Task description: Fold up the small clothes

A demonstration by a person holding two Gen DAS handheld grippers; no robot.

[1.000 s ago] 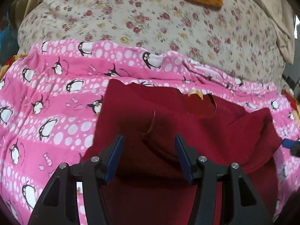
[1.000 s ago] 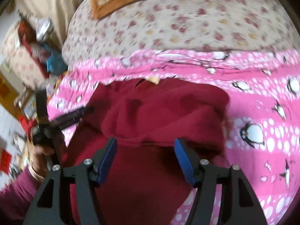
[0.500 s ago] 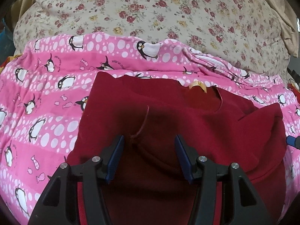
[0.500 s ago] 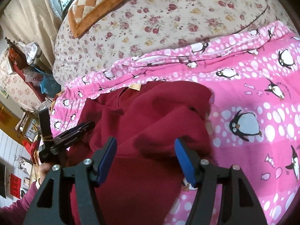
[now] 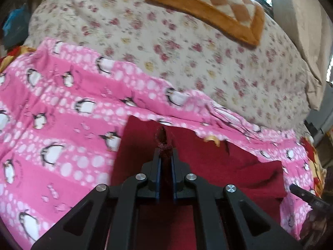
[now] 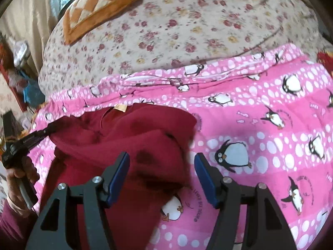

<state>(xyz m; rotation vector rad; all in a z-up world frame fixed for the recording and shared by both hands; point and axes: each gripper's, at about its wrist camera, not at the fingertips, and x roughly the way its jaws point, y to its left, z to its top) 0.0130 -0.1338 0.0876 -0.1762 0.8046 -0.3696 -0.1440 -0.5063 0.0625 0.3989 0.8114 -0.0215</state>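
**Pinching the red top on its left side**

Closing on cloth, the left gripper [image 5: 165,160] is now pressed together on a bunched fold of the red top [image 5: 208,160], where half a second ago its jaws stood spread over flat fabric. A ruffle of cloth pokes up between the blue pads [image 5: 159,166]. In the right wrist view that same gripper shows at far left [image 6: 44,132], its tips buried in the garment's left edge.

The top lies on the pink penguin sheet [image 5: 62,125], collar tag [image 6: 120,108] toward the far side, near the sheet's far hem. Beyond that is the floral bedspread [image 5: 166,41], with an orange checked cushion [image 5: 208,6] farther back.

Moving right, the garment's right part is heaped in thick rolls. The right gripper [image 6: 161,177] hangs over that heap with its jaws spread wide, holding nothing; no change there.

With the left side now gripped, the fold looks ready to start: likely lifting that side and carrying it across toward the right. The heaped right side may need smoothing first, or the fold will come out lumpy.
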